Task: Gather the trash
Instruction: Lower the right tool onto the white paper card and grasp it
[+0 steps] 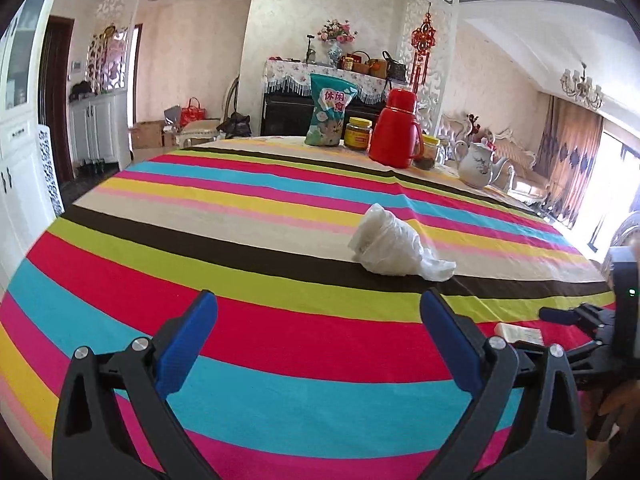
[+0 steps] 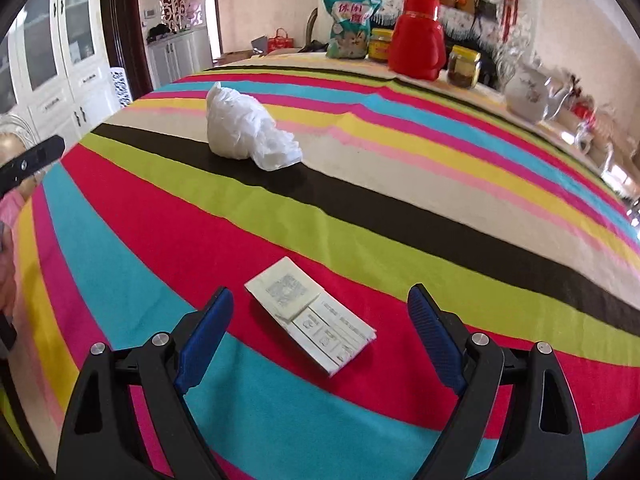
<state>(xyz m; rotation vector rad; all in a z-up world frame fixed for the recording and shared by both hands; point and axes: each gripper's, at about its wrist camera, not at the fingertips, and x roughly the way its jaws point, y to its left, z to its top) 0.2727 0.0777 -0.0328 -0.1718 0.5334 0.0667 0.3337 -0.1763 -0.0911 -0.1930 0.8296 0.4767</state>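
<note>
With the right gripper (image 2: 320,300) spread over the card (image 2: 310,314) and the left gripper (image 1: 318,312) spread (both empty), we should lower squarely and pinch its edges.

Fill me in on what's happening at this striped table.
A person holds a gripper in each hand over the striped tablecloth, collecting trash. The right gripper is open, its blue fingers either side of a flattened white paper box without touching it. The left gripper is also open and empty, pointing toward a crumpled white plastic bag further along the cloth. Nothing has been picked up yet. A snack bag, jars and a red flask stand at the far edge.
</note>
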